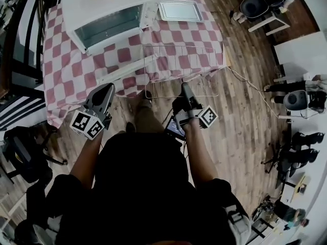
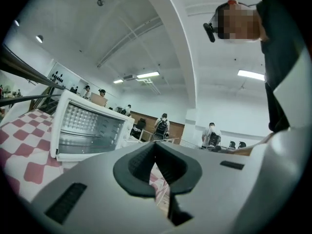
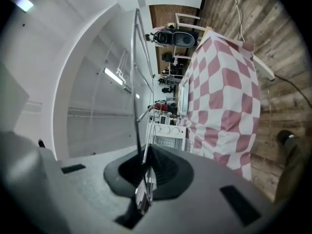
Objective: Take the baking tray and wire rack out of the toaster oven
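Now the right gripper (image 1: pixel 185 87) (image 3: pixel 145 179) is pinching the wire rack (image 1: pixel 181 70) (image 3: pixel 139 82), outside the toaster oven (image 1: pixel 107 17) (image 2: pixel 90 128) (the baking tray (image 1: pixel 179 10) is lying beside it). The left gripper (image 1: pixel 107 92) (image 2: pixel 161 179) is hovering pressed together, empty.

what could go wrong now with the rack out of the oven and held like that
1. The right gripper is shut on just one edge wire of the wire rack. The rack reaches past the table's front edge, over the floor, so it could pivot in the grip or slip and drop.
2. The oven door lies open just left of the rack, so a swing that way might clip it.
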